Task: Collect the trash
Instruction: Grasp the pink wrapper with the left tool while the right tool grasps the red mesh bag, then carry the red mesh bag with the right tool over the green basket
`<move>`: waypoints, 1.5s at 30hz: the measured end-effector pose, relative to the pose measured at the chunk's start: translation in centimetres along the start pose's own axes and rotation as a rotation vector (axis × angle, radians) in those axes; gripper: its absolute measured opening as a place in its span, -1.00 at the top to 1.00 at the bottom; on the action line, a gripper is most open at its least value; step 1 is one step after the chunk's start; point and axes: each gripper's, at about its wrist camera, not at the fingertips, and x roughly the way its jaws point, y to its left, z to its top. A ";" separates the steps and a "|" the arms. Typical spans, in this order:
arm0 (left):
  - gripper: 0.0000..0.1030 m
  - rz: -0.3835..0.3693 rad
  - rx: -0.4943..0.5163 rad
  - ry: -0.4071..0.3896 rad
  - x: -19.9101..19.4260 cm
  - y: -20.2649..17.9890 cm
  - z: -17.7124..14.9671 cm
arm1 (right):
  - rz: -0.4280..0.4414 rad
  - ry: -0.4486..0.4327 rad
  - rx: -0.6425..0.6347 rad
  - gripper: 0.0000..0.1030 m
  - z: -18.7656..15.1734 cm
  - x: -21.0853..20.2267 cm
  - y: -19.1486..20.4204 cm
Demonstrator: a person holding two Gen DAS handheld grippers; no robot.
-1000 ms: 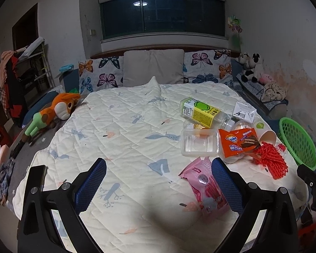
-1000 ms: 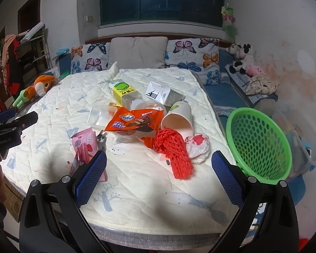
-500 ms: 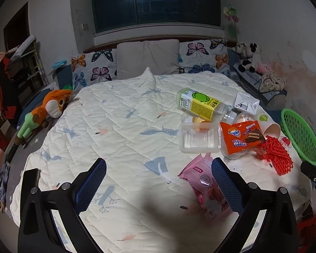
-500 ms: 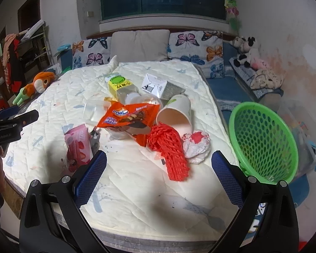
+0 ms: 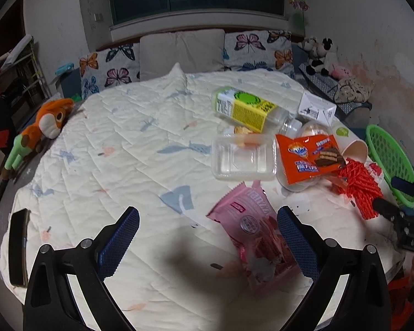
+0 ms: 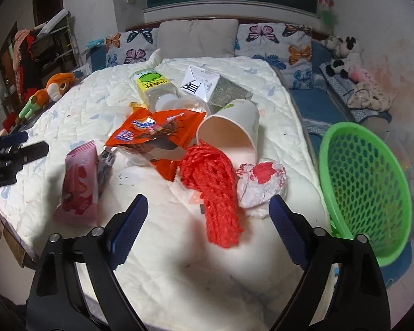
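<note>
Red mesh (image 6: pixel 218 193) btwn closing right claw (image 6: pixel 207 213) tips, untouched

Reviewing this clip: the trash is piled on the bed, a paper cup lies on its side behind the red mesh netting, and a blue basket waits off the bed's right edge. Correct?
Not quite. The basket is green, not blue; the right wrist view shows it clearly. The rest holds: the paper cup lies on its side behind the red mesh netting, on the bed.
</note>
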 end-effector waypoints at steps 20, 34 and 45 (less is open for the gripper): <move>-0.79 -0.053 -0.056 0.171 5.6 -2.7 -1.4 | 0.065 0.047 -0.181 0.10 1.9 3.2 0.2; 0.22 -0.202 -0.094 0.224 5.7 -2.3 -2.4 | 0.118 -0.013 -0.182 0.49 1.5 -0.2 1.2; 0.41 -0.253 -0.061 0.145 1.3 -1.5 -0.9 | 0.207 -0.014 -0.143 0.49 0.7 -4.0 1.0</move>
